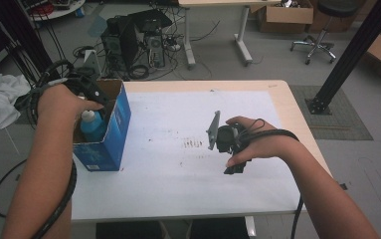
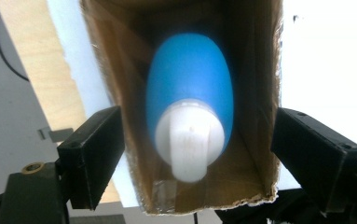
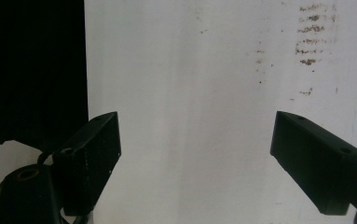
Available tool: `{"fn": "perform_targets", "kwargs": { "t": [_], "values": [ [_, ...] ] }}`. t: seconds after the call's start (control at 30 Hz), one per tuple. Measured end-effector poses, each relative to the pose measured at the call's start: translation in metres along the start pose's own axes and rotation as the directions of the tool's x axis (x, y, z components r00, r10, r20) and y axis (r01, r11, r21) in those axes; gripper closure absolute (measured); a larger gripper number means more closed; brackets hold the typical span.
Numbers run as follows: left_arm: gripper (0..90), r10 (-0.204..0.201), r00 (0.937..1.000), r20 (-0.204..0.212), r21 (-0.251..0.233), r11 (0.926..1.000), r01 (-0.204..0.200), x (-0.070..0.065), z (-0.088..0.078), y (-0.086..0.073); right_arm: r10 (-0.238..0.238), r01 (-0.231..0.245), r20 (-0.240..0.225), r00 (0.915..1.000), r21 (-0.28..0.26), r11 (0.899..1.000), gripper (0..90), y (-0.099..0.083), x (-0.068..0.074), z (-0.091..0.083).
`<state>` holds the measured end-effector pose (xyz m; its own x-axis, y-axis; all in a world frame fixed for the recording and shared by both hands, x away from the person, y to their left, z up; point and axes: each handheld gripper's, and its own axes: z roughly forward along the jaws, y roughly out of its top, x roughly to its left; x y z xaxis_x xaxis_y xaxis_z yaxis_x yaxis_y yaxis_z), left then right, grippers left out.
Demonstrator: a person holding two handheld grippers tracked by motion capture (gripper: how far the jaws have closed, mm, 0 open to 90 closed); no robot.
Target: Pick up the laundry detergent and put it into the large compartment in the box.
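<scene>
**Over the box, letting go of the bottle**

Above the blue box (image 1: 109, 130) at the surface's (image 1: 178, 189) left edge, I am holding my left gripper (image 2: 197, 154) spread, its jaws clear of the blue bottle (image 2: 190, 98) standing inside. I am judging a straight, slow lift best, avoiding the cardboard walls. My right gripper (image 3: 195, 154) is resting spread and empty over the surface.

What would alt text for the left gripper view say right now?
A blue bottle with a white cap stands inside an open cardboard box, seen from straight above. The left gripper hangs over it, its two black jaws open wide on either side of the box and touching nothing. White table surface lies beyond.
</scene>
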<state>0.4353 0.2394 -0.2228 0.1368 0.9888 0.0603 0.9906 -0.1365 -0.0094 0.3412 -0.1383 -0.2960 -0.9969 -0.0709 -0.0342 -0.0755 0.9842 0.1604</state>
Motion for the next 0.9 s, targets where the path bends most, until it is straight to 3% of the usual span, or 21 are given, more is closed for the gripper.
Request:
{"fn": "perform_targets", "kwargs": {
  "t": [0.4, 0.5, 0.63, 0.9],
  "values": [
    [12.0, 0.041, 0.9988, -0.025, -0.016, 0.9990, -0.042, -0.008, -0.027, -0.003, 0.001, -0.001, 0.004, 1.0000, -0.006, 1.000, 16.1, 0.000, 0.001, -0.003],
    [11.6, 0.057, 0.9978, -0.032, -0.022, 0.9981, -0.058, -0.010, -0.030, -0.003, -0.002, 0.002, 0.002, 1.0000, -0.010, 1.000, 16.1, -0.001, 0.001, -0.004],
    [6.8, 0.064, 0.9973, -0.037, 0.005, 0.9979, -0.064, -0.013, -0.029, -0.003, 0.004, -0.004, 0.003, 1.0000, -0.005, 1.000, 16.2, -0.001, 0.001, -0.004],
    [5.9, 0.093, 0.9951, -0.033, -0.007, 0.9956, -0.093, -0.018, -0.029, -0.003, 0.006, -0.006, 0.005, 1.0000, 0.000, 1.000, 16.2, 0.000, 0.001, -0.005]
  ]
}}
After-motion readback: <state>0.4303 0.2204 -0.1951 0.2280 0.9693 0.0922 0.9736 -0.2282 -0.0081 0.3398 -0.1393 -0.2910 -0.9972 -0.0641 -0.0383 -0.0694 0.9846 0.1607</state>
